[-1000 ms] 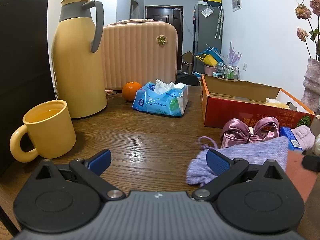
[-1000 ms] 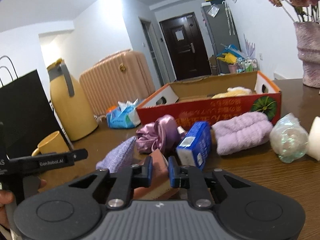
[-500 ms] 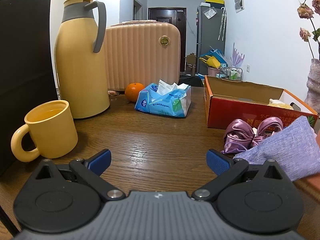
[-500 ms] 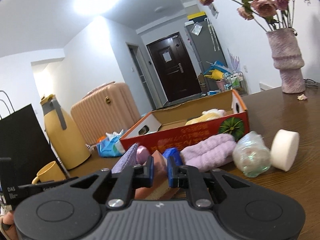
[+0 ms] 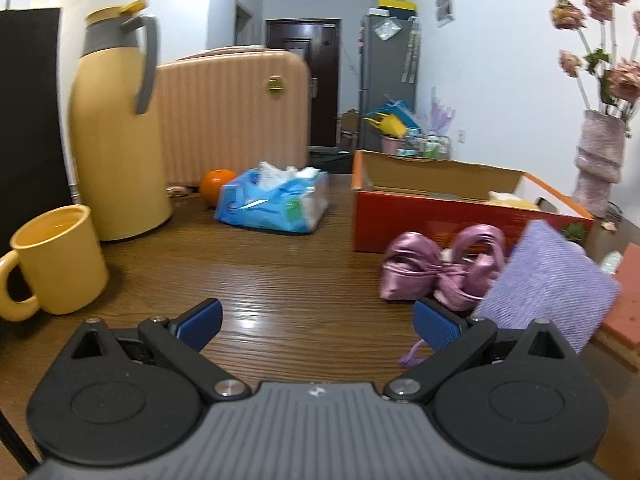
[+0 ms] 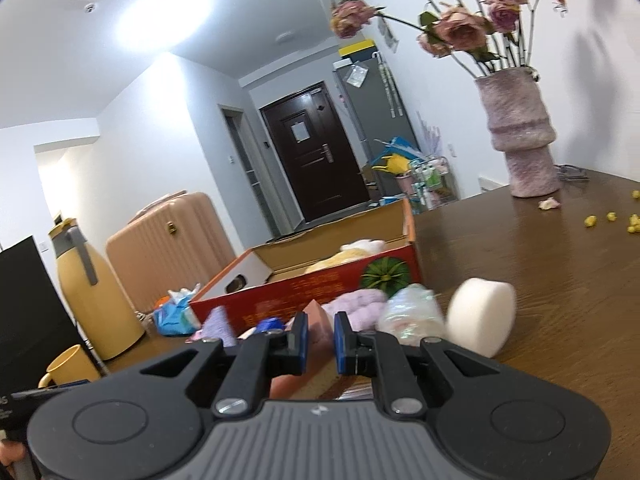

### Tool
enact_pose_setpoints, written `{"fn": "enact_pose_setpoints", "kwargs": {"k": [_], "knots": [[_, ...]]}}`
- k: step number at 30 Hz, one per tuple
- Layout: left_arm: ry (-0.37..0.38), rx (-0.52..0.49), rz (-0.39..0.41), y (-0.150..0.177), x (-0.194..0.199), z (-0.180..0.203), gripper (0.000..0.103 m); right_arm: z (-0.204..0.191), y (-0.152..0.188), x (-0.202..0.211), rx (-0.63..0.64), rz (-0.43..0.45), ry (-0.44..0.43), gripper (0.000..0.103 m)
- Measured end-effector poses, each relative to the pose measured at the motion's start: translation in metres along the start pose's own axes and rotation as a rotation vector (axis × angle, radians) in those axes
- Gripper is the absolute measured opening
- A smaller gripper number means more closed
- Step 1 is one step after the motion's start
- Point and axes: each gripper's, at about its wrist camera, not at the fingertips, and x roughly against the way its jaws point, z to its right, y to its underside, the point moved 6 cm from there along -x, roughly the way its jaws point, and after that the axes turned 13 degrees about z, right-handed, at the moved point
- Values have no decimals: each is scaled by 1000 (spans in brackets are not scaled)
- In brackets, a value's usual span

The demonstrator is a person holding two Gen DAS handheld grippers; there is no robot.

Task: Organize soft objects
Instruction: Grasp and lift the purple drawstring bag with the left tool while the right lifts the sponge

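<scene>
My right gripper is shut on a pink sponge block with a tan underside, held above the table. A lavender ribbed cloth leans tilted against that block; its tip shows left of my right fingers. A satin pink bow lies in front of the red cardboard box, which holds yellow and white plush items. A fluffy lilac towel, an iridescent bag and a white round sponge lie by the box. My left gripper is open over bare wood.
A yellow mug, a yellow thermos jug, a black bag, an orange, a blue tissue pack and a peach suitcase stand at the left and back. A pink vase with dried roses stands far right.
My right gripper has risen and swung right with the pink sponge. The lavender cloth, flat on the table before, now stands tilted up against the sponge. The left view has shifted a little.
</scene>
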Motion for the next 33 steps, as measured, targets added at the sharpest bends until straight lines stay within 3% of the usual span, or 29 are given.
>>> {"fn": "enact_pose_setpoints", "kwargs": {"k": [10, 23, 33], "knots": [[136, -32, -7, 5, 3, 51, 103, 28, -8, 7, -9, 22, 52, 13], [227, -86, -42, 15, 1, 91, 103, 53, -17, 16, -14, 53, 102, 13], [305, -148, -117, 30, -11, 120, 103, 58, -19, 19, -25, 59, 100, 13]]}}
